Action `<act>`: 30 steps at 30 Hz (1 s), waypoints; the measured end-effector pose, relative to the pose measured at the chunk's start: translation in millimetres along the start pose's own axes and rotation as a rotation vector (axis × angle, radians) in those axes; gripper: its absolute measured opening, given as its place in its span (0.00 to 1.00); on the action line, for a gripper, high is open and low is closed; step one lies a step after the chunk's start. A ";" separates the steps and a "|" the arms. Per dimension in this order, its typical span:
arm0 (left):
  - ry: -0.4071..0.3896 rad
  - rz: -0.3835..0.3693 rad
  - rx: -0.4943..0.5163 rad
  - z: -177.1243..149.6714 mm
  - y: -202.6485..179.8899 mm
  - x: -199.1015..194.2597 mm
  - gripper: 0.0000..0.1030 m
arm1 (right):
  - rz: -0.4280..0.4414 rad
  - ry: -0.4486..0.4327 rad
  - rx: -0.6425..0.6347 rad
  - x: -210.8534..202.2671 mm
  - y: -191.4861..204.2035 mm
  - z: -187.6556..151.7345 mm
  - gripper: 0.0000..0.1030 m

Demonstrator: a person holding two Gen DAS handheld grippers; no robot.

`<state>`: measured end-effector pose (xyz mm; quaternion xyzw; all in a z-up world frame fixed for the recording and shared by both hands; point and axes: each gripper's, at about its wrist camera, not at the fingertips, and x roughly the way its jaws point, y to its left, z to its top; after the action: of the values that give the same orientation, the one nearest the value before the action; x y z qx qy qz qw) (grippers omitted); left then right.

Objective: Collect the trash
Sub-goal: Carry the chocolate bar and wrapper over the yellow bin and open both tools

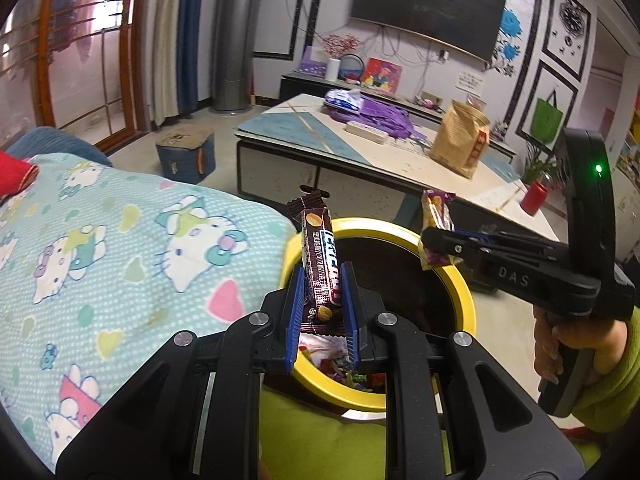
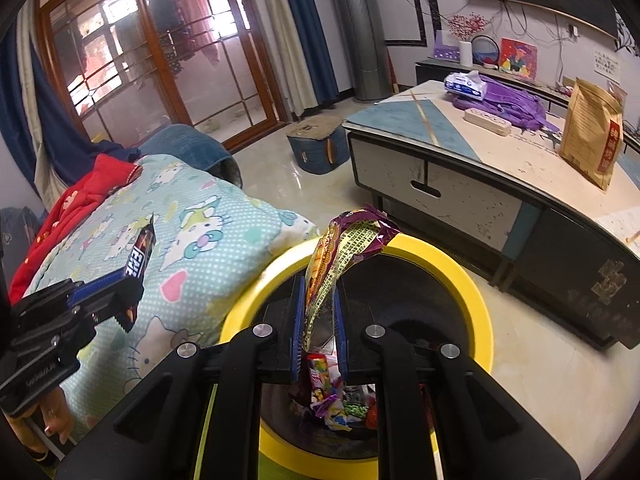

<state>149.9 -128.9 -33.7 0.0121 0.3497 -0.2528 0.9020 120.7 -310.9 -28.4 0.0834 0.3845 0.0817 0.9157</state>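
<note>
Yellow-rimmed bin (image 2: 472, 280): near rim hidden behind the gripper body at 6 o'clock; litter inside partly covered. Brown wrapper (image 1: 320, 264): lower end concealed between blue pads, print too small to read. Television (image 1: 428, 4): cut off at 12 o'clock. Paper bag (image 2: 592, 128): lettering illegible.

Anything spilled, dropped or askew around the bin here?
Nothing stands out. The left gripper holds a brown wrapper and the right gripper a purple wrapper, both over the yellow-rimmed bin, no litter beside it.
</note>
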 end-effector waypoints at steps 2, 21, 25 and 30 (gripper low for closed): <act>0.009 -0.012 0.014 -1.1 -6.3 4.0 0.12 | -0.004 0.004 0.010 0.2 -6.5 -2.4 0.13; 0.106 -0.091 0.080 -17.2 -40.2 43.9 0.14 | 0.028 0.081 0.107 11.8 -45.8 -14.5 0.22; 0.116 -0.088 0.072 -17.8 -40.4 49.0 0.22 | 0.027 0.083 0.136 12.8 -53.2 -15.6 0.32; 0.119 -0.078 0.048 -17.0 -35.9 50.6 0.52 | 0.025 0.065 0.156 8.8 -55.6 -14.0 0.46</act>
<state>154.4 -179.5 -73.2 0.0352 0.3968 -0.2947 0.8686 121.4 -361.9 -56.1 0.1567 0.4180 0.0653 0.8924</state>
